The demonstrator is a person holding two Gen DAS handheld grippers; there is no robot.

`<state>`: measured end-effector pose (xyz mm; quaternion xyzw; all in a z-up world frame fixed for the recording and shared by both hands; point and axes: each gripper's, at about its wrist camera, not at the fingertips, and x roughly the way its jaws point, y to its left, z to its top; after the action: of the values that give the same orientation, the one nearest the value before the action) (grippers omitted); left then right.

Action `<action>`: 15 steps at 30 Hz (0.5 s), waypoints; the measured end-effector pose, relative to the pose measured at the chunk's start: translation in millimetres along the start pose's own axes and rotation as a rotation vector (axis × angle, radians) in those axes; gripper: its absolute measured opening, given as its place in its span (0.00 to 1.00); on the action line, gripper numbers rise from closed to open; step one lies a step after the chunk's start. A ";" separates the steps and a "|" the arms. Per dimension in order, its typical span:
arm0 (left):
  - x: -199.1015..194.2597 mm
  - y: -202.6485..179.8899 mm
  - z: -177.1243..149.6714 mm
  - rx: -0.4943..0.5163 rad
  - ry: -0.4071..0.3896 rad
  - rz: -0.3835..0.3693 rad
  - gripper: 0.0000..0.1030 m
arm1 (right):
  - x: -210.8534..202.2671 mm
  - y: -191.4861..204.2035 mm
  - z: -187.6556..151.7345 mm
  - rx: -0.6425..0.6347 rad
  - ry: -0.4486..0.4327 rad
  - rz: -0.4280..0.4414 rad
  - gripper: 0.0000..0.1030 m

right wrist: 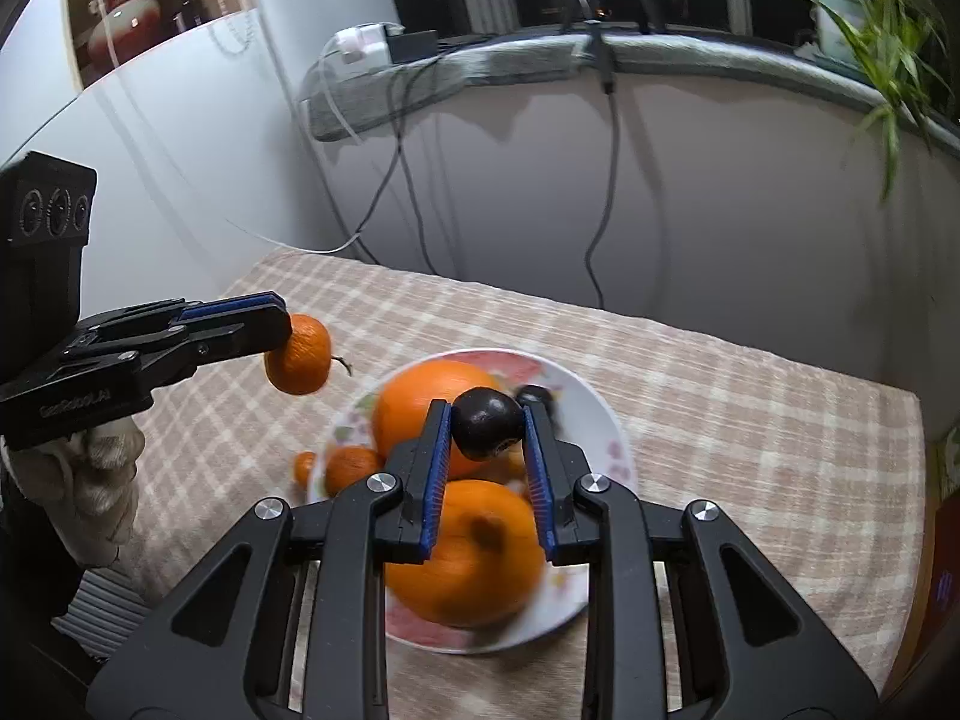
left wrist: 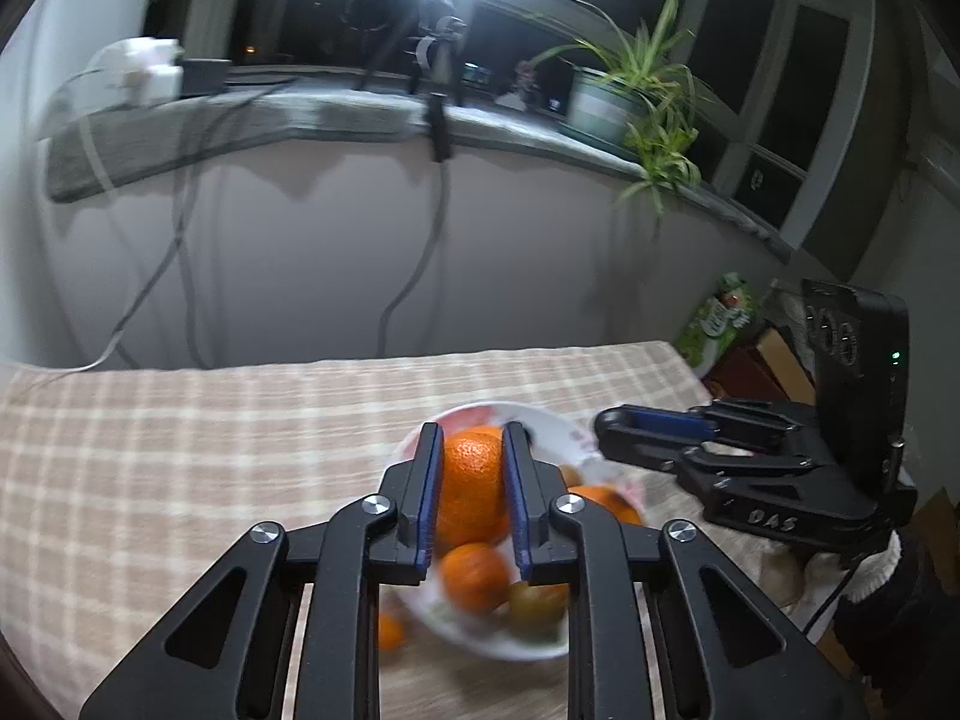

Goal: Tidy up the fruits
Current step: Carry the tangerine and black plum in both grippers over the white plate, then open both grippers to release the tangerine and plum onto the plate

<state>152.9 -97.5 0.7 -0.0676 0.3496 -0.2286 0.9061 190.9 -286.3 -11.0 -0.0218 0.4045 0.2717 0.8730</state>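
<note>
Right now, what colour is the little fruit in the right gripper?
Very dark, nearly black fruit, seen best in the right wrist view.

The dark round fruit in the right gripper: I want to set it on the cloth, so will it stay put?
The dark round fruit looks smooth and nearly spherical, so it would probably roll once released. Its glossy skin may slip between the right gripper pads. The checked tablecloth looks soft, which might slow it somewhat.
</note>
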 end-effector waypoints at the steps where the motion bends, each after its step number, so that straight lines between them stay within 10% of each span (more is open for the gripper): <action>1: 2.3 -4.3 0.7 0.005 0.003 -0.007 0.03 | 0.2 -5.4 -0.5 0.006 0.002 -0.003 0.24; 15: 33.5 -37.5 8.3 0.072 0.041 -0.028 0.03 | 20.4 -32.1 -9.5 0.049 0.047 0.033 0.25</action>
<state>166.4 -146.4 -2.7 -0.0351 0.3585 -0.2548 0.8974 210.8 -306.7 -37.9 0.0000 0.4316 0.2757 0.8589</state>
